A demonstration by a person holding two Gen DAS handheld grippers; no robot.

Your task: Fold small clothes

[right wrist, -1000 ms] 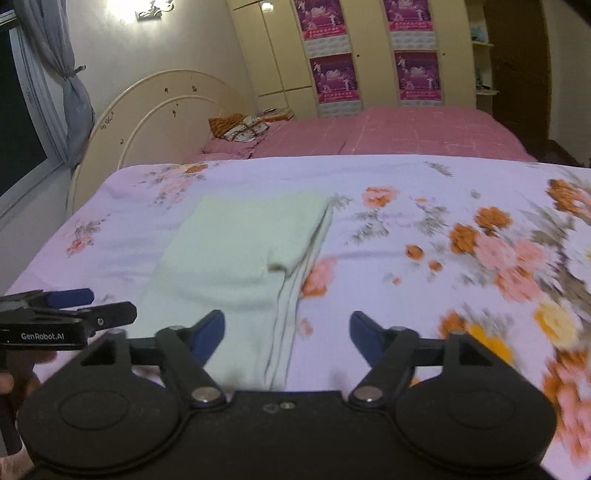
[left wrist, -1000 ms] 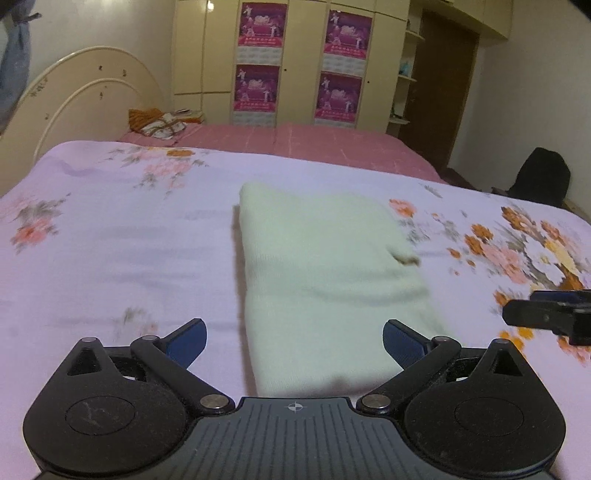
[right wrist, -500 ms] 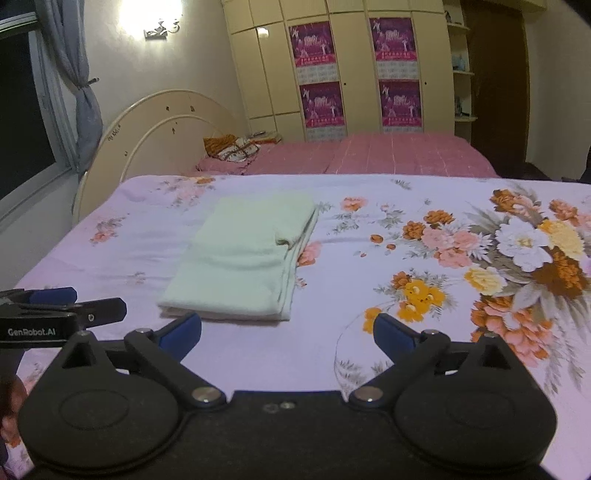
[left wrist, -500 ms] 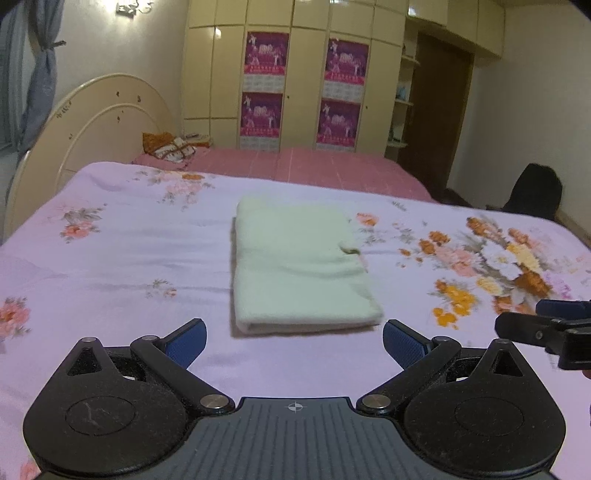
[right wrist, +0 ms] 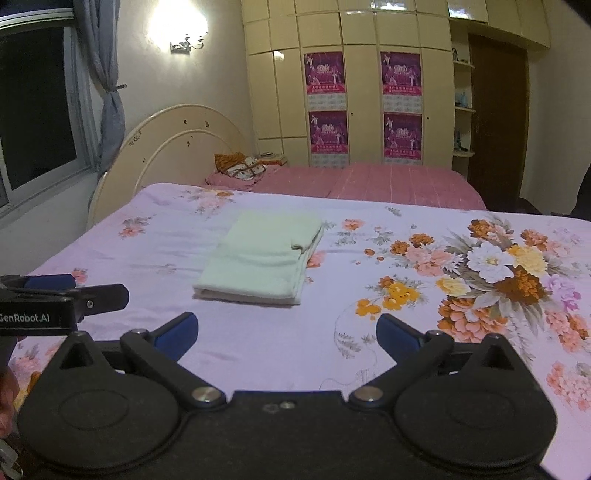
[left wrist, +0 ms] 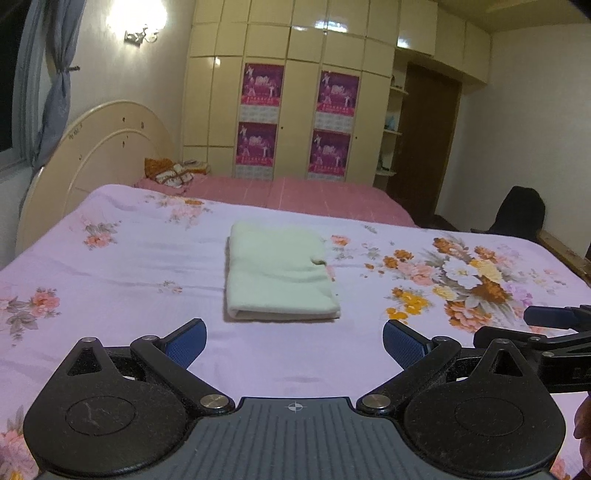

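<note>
The left gripper (left wrist: pixel 294 339) is standing open and empty. At its twelve o'clock the folded pale-green garment (left wrist: pixel 277 275) is lying on the floral bedsheet (left wrist: pixel 129 266), bare sheet surrounding every edge. The right gripper (right wrist: pixel 287 329), jaws just widened, is holding nothing; its view alone is showing the window (right wrist: pixel 35 110).

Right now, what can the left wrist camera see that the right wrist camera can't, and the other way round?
Only the left wrist view shows the dark chair at the far right, plus the right gripper poking in from the side. Only the right wrist view shows the dark window and the left gripper with its printed label. Both share the folded pale green garment lying free on the floral sheet, the wardrobe posters, the wall lamp, and wide-open, empty jaws.
</note>
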